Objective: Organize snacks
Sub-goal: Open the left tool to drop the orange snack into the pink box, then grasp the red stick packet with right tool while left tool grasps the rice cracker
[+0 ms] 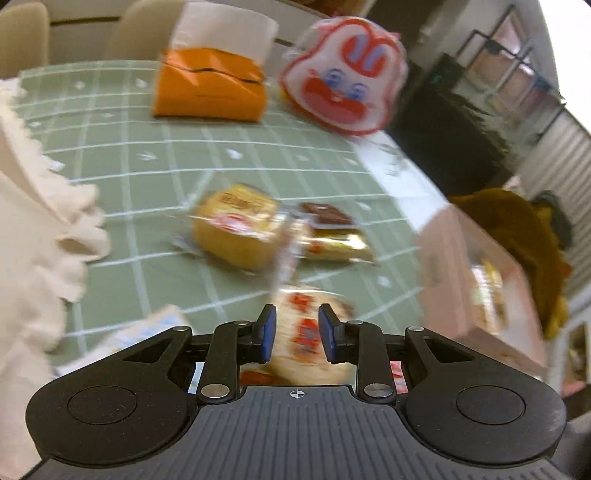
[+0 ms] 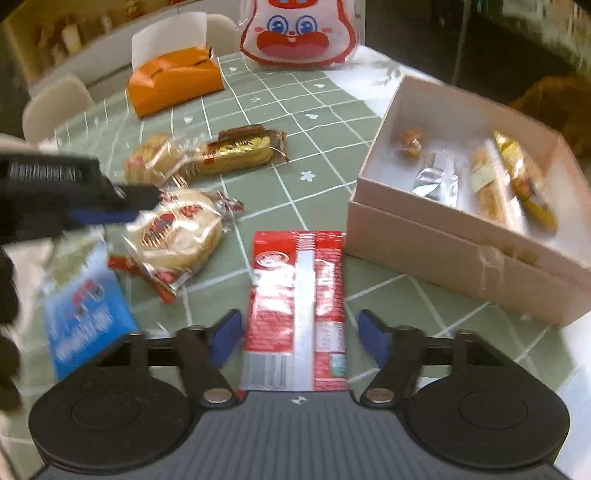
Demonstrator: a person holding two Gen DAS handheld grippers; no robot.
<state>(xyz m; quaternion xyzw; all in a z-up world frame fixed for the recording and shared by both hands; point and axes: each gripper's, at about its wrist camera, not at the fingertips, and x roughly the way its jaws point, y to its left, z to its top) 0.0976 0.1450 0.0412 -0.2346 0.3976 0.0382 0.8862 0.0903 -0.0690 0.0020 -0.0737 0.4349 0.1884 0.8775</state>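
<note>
My left gripper is open, its blue pads either side of a round pastry in a clear red-printed wrapper; from the right wrist view it hovers at that pastry's left edge. My right gripper is open, its fingers straddling a flat red and white snack pack without touching it. A pink open box at the right holds several wrapped snacks. A yellow cake pack and a gold-and-brown bar lie further back.
A blue packet lies front left. An orange tissue box and a rabbit-face bag stand at the far side of the green checked tablecloth. White frilled cloth fills the left of the left wrist view. Chairs stand behind.
</note>
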